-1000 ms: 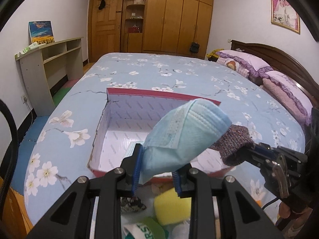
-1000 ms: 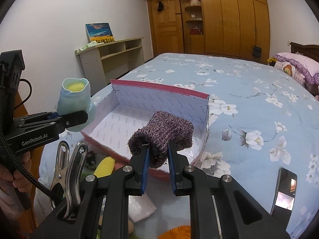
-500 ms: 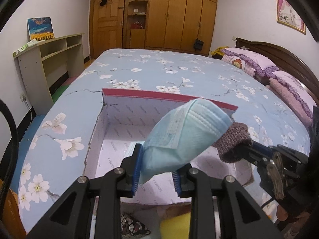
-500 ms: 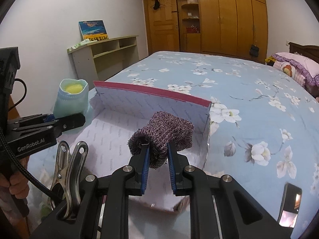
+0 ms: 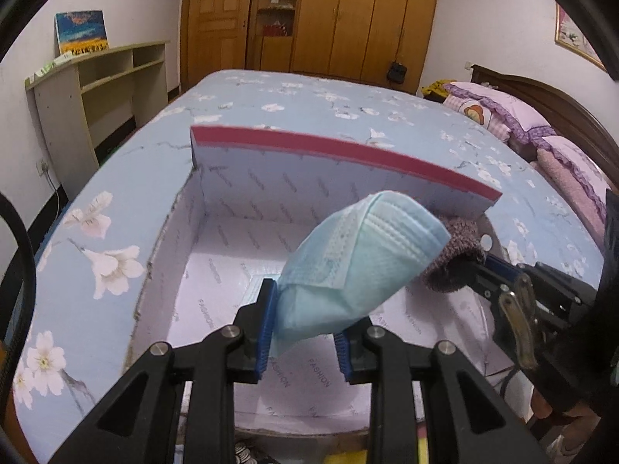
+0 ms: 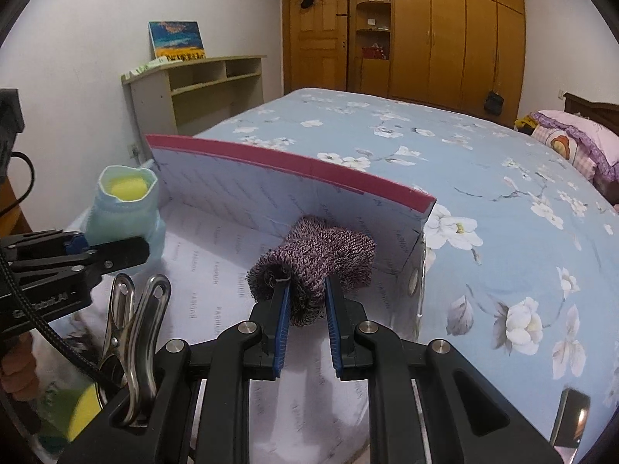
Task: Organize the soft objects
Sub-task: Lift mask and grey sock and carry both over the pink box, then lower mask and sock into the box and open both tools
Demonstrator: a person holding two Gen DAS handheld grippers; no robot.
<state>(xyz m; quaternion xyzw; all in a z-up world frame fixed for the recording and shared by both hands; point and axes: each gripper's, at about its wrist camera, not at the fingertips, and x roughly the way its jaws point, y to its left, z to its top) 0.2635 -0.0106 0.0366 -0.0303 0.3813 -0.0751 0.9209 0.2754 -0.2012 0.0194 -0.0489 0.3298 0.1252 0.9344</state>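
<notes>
The blue face mask (image 5: 359,266), wrapped around something yellow that showed at its open end in the right wrist view, ran its long axis up and away from the left gripper (image 5: 303,334), leaning toward the right gripper in the left wrist view. It hung above the white-lined floor of the open box (image 5: 232,247), which sat on the flowered bedspread (image 5: 116,201). The left gripper's blue pads clenched the mask's lower end, and the gripper angled downward into the box. Just beside it, the purple knitted sock (image 6: 317,263) lay rolled, its long axis running away from the camera toward the box's red-edged far wall. The right gripper (image 6: 307,305) pinched the sock's near end tightly, also tilted down over the box. A hand (image 6: 17,371) held the left gripper's handle.
</notes>
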